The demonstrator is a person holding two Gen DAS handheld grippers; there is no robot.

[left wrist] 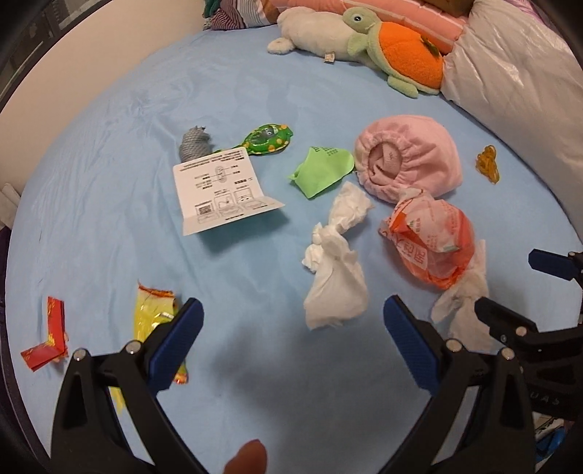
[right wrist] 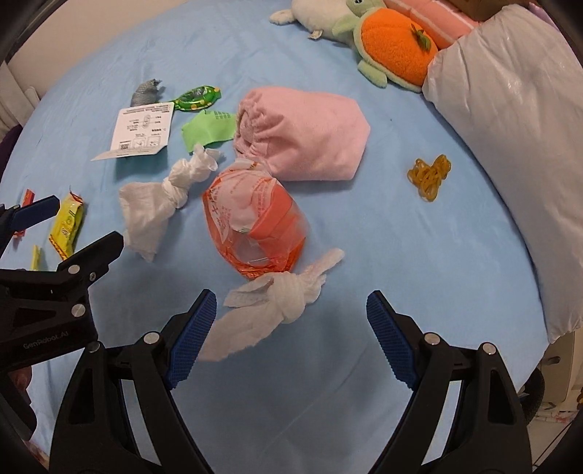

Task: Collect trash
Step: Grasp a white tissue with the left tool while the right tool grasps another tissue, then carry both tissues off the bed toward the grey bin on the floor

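Trash lies scattered on a blue bed sheet. A knotted white tissue sits just ahead of my left gripper, which is open and empty. An orange plastic bag lies in the middle. A second knotted tissue rests below it, between the open fingers of my right gripper, untouched. Also here: a yellow wrapper, a red wrapper, a white leaflet, a green paper scrap, a green foil wrapper and a grey wad.
A rolled pink cloth lies behind the orange bag. Rubber bands sit to its right. A turtle plush, a white plush and a white pillow line the far and right sides.
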